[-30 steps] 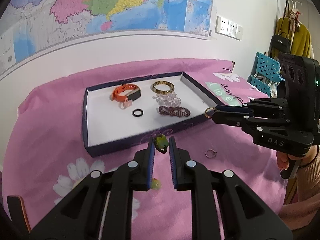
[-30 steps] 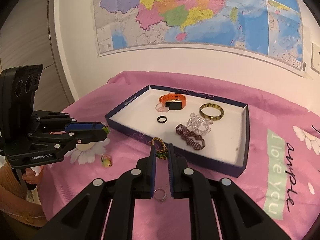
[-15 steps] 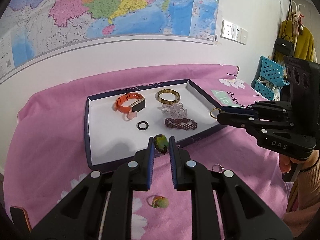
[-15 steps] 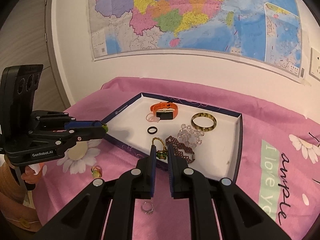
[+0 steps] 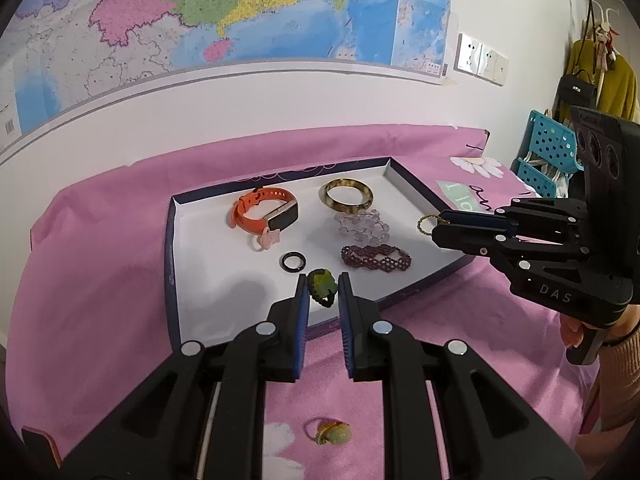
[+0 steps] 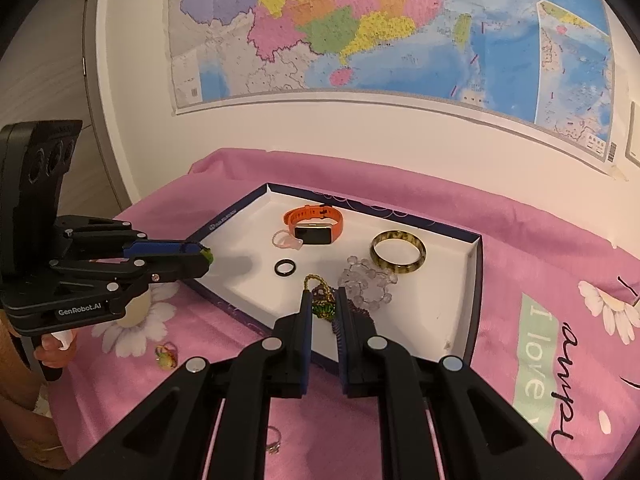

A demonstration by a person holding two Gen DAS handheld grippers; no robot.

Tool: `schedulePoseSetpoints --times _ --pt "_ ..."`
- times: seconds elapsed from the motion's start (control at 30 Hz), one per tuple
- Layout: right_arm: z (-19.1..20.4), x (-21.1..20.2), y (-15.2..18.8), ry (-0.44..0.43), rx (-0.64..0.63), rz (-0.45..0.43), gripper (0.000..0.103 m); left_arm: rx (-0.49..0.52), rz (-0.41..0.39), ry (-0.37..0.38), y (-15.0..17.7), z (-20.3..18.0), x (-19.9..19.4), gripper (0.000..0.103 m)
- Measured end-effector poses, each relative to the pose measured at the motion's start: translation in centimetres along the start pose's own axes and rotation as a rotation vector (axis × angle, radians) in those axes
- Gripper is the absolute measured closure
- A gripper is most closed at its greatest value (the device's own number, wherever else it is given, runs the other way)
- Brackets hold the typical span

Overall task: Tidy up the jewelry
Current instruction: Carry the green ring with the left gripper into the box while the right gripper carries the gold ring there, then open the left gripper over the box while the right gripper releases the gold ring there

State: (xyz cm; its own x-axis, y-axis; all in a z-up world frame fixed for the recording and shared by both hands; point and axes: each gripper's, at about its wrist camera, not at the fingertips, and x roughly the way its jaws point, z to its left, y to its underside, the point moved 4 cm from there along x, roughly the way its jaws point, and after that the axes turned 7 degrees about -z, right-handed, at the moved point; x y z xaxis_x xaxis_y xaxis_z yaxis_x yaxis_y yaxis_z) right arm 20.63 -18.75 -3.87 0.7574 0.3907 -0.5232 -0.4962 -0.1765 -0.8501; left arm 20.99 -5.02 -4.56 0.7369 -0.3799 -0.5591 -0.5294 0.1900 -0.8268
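Green stone ring (image 5: 322, 287), pinched in the left gripper (image 5: 322, 292), had advanced over the white-lined tray (image 5: 208, 240); the right gripper (image 6: 322, 308) likewise carried what looked like a gold-chained green pendant (image 6: 320, 300) above it, both ready for release.

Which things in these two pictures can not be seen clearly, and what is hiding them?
- Purple beaded bracelet, right wrist view: mostly behind the right tongs.
- Silver ring, right wrist view: half covered by the tongs' arm, setting too small to read.
- Green piece in the left tongs: only its edge shows there.
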Motion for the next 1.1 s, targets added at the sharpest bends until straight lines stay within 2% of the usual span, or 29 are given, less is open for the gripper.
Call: schedulePoseSetpoints --times 0.43,1.1 --pt "-0.4 2.3 0.1 0.008 -0.016 0.045 0.093 0.0 0.033 -0.019 -0.4 0.5 2.4 0.088" --pt "-0.7 5.2 0.8 0.016 -0.028 0.112 0.093 -0.032 0.127 -0.028 0.2 1.2 6.5 0.088"
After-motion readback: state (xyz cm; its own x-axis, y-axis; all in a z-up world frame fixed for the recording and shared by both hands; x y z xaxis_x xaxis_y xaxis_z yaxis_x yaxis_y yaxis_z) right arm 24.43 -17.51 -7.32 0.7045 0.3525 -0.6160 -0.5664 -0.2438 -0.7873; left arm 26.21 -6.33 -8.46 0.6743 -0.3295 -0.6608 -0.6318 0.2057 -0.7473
